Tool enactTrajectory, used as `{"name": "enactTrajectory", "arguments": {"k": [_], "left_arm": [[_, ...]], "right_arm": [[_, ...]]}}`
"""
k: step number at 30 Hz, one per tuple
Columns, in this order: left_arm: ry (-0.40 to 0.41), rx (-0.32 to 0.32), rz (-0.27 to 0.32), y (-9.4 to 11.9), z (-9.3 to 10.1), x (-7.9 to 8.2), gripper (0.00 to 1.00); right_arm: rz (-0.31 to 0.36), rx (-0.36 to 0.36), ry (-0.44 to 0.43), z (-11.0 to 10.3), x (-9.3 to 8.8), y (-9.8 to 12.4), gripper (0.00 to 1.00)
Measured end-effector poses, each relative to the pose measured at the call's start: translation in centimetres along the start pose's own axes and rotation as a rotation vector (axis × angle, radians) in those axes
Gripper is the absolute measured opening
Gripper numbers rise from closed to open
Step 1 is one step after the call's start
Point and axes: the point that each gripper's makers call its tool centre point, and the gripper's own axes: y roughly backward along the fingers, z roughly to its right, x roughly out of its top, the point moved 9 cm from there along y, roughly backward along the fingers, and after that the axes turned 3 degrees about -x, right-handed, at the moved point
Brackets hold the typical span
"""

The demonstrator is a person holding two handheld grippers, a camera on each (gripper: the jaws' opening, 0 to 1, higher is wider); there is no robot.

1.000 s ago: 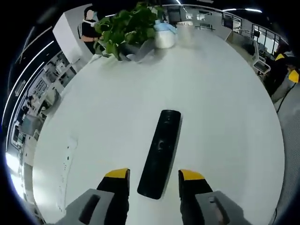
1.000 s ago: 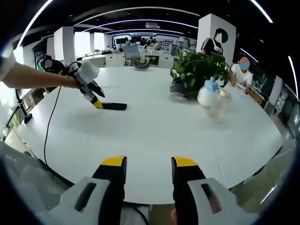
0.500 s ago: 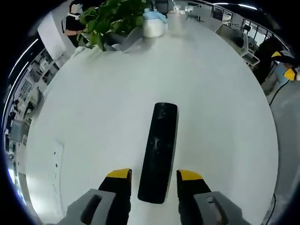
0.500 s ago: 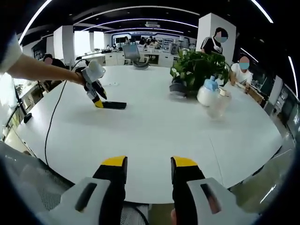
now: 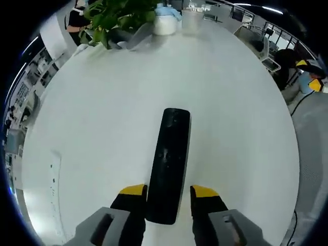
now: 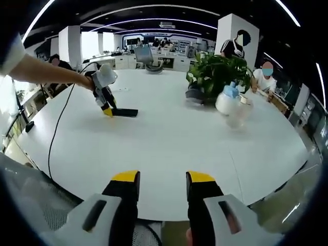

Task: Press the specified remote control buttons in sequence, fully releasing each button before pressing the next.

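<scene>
The left gripper (image 5: 166, 193) sits low over the white table (image 5: 241, 128), its yellow-tipped jaws parted and flanking the near end of the black remote control (image 5: 168, 164), one jaw on each side; whether either tip touches the casing cannot be told, and nothing is clamped. In the right gripper view that same left gripper (image 6: 106, 110) points down at the end of the remote control (image 6: 124, 112), held by a person's hand (image 6: 92, 82) reaching in from the left. The right gripper (image 6: 156, 179) hangs well apart at the table's near edge, jaws open, gripping nothing. As for progress, no tip is seen bearing on a button, so by the look of it the pressing is yet to start or sits between presses; the whole sequence may well be left. Around them: a leafy potted plant (image 6: 215, 74), a white jug with a blue top (image 6: 226, 101) and a clear container (image 6: 240, 113) just beside it, all far from the remote. A cable (image 6: 57, 133) trails across the table's left side. Nothing lies between the jaws and the buttons.
</scene>
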Motion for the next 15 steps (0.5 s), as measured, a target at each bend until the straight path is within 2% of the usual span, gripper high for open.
{"name": "enactTrajectory", "arguments": {"k": [5,15], "left_arm": [[-0.021,-0.004,0.001,0.09,0.13,-0.07,0.25],[-0.019,0.008,-0.004,0.16,0.09,-0.12,0.23]], "right_arm": [[0.006,0.003,0.001,-0.04,0.06,0.09,0.36],[0.013,0.006,0.004,-0.09,0.12,0.18,0.35]]}}
